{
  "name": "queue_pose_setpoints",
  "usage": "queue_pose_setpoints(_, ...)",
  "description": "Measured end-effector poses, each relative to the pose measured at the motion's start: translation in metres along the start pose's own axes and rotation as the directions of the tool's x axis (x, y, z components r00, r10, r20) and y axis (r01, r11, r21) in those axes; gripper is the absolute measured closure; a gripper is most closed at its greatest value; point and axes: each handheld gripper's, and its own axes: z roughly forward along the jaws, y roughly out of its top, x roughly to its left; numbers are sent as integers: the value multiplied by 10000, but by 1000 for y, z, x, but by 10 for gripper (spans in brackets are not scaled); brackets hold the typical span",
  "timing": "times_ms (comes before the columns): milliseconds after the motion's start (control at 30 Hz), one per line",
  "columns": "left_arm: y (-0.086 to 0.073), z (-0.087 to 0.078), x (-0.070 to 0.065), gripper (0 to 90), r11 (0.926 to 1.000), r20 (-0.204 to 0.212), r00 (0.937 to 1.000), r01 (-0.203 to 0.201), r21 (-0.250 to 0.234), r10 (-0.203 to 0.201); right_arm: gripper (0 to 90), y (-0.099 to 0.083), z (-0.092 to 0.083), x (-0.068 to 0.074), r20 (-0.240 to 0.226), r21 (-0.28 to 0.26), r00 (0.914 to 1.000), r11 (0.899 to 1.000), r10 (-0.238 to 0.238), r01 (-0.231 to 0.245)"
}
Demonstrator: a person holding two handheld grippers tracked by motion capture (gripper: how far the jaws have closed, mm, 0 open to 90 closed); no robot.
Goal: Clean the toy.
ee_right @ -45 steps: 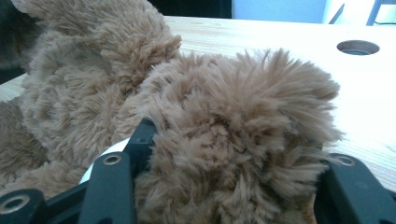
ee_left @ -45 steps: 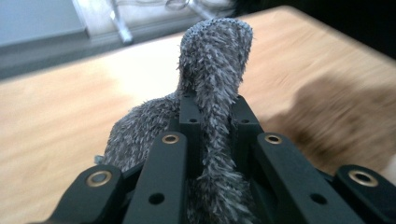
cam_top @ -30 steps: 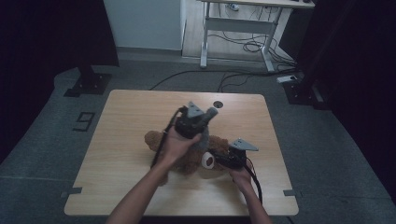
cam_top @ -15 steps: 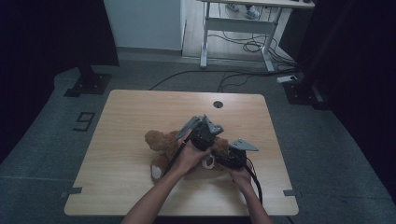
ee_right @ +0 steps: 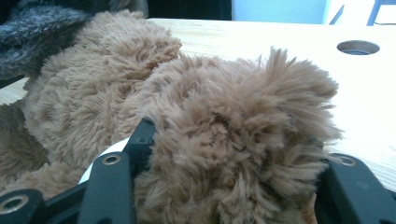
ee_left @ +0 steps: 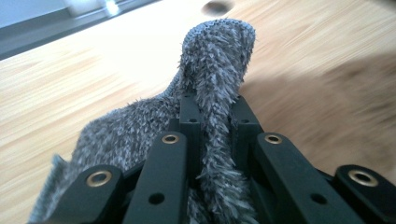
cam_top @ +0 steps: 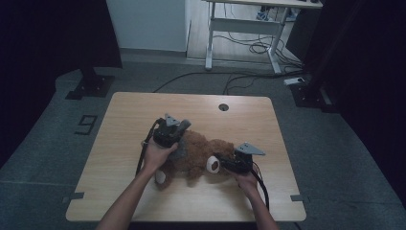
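I see the brown plush bear [cam_top: 196,155] lying at the middle of the wooden table [cam_top: 124,120], nearer my edge. My right gripper [cam_top: 225,162] is clamped on its furry leg, and my left gripper [cam_top: 178,128] pinches the grey cloth [ee_left: 210,84] at the bear's other end. Bare wood lies open toward the far edge, around the cable hole [cam_top: 223,107], and along both sides.

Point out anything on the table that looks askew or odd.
The brown teddy bear lies sprawled on its side on the table instead of sitting up. A fuzzy grey cloth sticks up crumpled from the shut left tool, and the right tool clamps a plush limb. Nothing looks damaged.
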Motion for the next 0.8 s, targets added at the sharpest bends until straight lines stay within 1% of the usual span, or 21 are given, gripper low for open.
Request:
queue_pose_setpoints(33, -7, 1, 6, 787, 9999, -42, 10000, 90, 147, -90, 431, 0, 0, -1, -15, -22, 10000, 10000, 7, -7)
queue_pose_setpoints(100, -23, 3, 19, 787, 9979, 105, 9983, 569, 297, -573, 431, -1, 0, -2, -58, -54, 10000, 10000, 56, -56)
queue_pose_setpoints(133, -30, 3, 24, 787, 9968, 132, 9971, 741, 314, -746, 431, -1, 0, -1, -53, -48, 10000, 10000, 34, -35)
queue_pose_setpoints(200, -42, 3, 32, 787, 9927, 365, 9922, 1188, 227, -1196, 431, -1, 0, 0, -27, -51, 10000, 10000, -17, 17)
queue_pose_setpoints(233, -42, 3, 32, 787, 9927, 365, 9922, 1188, 227, -1196, 431, -1, 0, 0, -27, -51, 10000, 10000, -17, 17)
queue_pose_setpoints(267, -48, 1, 36, 786, 9911, 483, 9900, 1320, 162, -1327, 434, -1, 0, 0, -15, -55, 10000, 10000, -44, 43)
queue_pose_setpoints(367, -50, -1, 36, 785, 9910, 524, 9897, 1327, 157, -1334, 443, -1, 0, 1, 2, -65, 10000, 9999, -84, 84)
queue_pose_setpoints(400, -49, -3, 34, 785, 9910, 614, 9891, 1329, 134, -1335, 460, 0, -1, 2, 47, -49, 9999, 9999, -149, 149)
queue_pose_setpoints(433, -49, -3, 34, 785, 9910, 614, 9891, 1329, 134, -1335, 460, 0, -1, 2, 47, -49, 9999, 9999, -149, 149)
queue_pose_setpoints(467, -48, -3, 32, 785, 9907, 790, 9875, 1361, 86, -1364, 469, 0, -1, 3, 92, -52, 9998, 9998, -165, 166)
queue_pose_setpoints(500, -47, -3, 31, 786, 9893, 942, 9849, 1458, 29, -1454, 486, 0, 0, 4, 151, -78, 9997, 9998, -199, 200)
queue_pose_setpoints(533, -45, -2, 30, 787, 9854, 1111, 9794, 1704, -51, -1688, 509, 1, 0, 6, 184, -102, 9995, 9996, -255, 257)
queue_pose_setpoints(567, -45, -2, 30, 788, 9854, 1111, 9794, 1704, -51, -1688, 509, 1, 0, 6, 184, -102, 9995, 9996, -255, 257)
queue_pose_setpoints(600, -43, 0, 30, 788, 9804, 1322, 9723, 1965, -147, -1929, 535, 3, 1, 7, 234, -91, 9992, 9994, -331, 333)
queue_pose_setpoints(633, -43, 0, 30, 788, 9804, 1322, 9723, 1965, -147, -1929, 535, 3, 1, 7, 234, -91, 9992, 9994, -331, 333)
queue_pose_setpoints(667, -41, 1, 30, 788, 9800, 1329, 9720, 1980, -192, -1937, 559, 7, 2, 7, 260, -98, 9989, 9992, -397, 399)
queue_pose_setpoints(700, -39, 1, 30, 788, 9807, 1305, 9731, 1944, -221, -1900, 559, 7, 2, 7, 260, -98, 9989, 9992, -397, 399)
queue_pose_setpoints(733, -36, 2, 30, 787, 9793, 1343, 9717, 2001, -305, -1943, 576, 10, 4, 6, 260, -110, 9991, 9994, -335, 338)
queue_pose_setpoints(800, -33, 2, 31, 787, 9780, 1363, 9705, 2055, -349, -1991, 581, 11, 5, 5, 283, -170, 9991, 9993, -314, 319)
